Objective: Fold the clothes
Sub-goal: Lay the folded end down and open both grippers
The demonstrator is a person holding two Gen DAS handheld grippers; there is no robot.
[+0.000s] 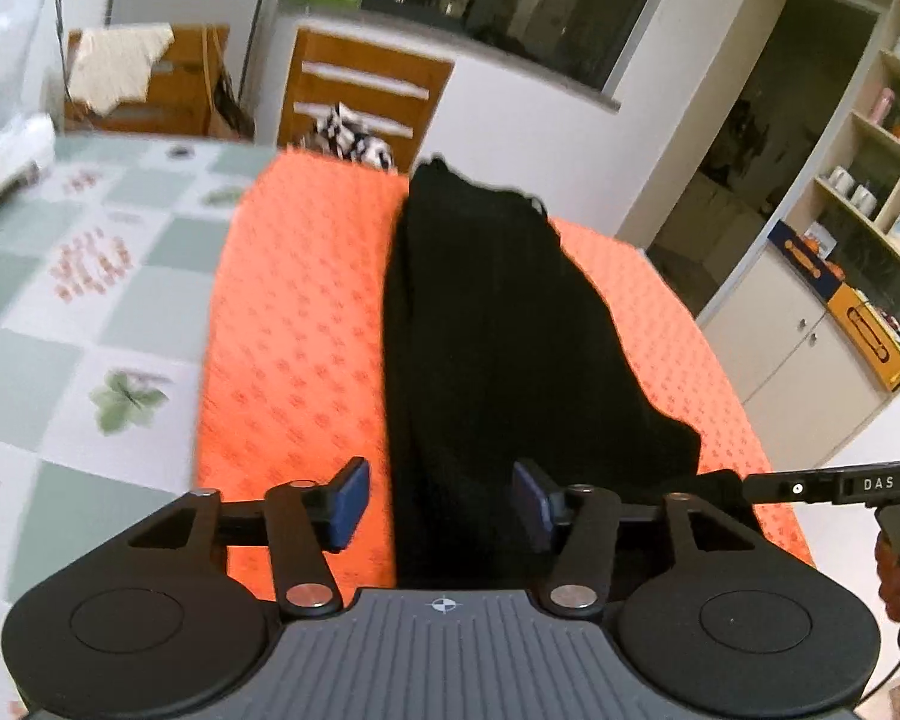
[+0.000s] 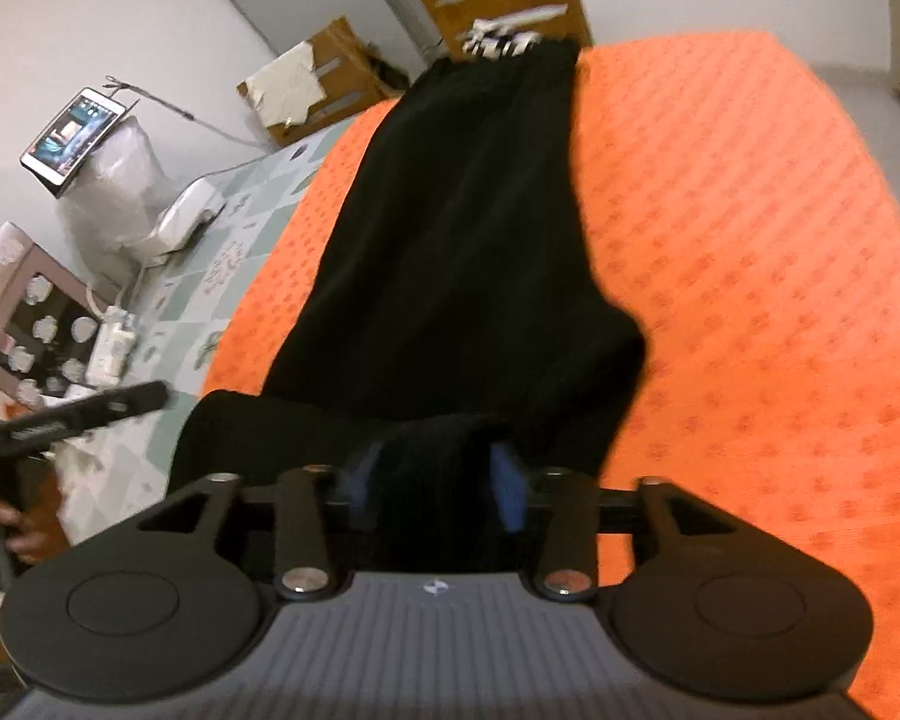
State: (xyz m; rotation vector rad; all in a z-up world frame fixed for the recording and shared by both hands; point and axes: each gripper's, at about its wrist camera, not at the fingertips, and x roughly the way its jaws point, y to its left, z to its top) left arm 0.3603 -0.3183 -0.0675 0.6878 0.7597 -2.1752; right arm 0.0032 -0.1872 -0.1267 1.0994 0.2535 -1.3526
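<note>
Here, by item:
Garment: a black garment point(image 1: 486, 324) lies lengthwise along the orange mat point(image 1: 294, 324) on the worktop point(image 1: 60, 276), its far end at the mat's far edge.
Left tool point(image 1: 441, 501): jaws apart, near end of the cloth between them, blue pads point(image 1: 349, 501) clear of it.
Right tool point(image 2: 435, 480): jaws apart around a bunched fold; pad contact unclear.
Pose: both tools tilt downward, side by side over the near end.
</note>
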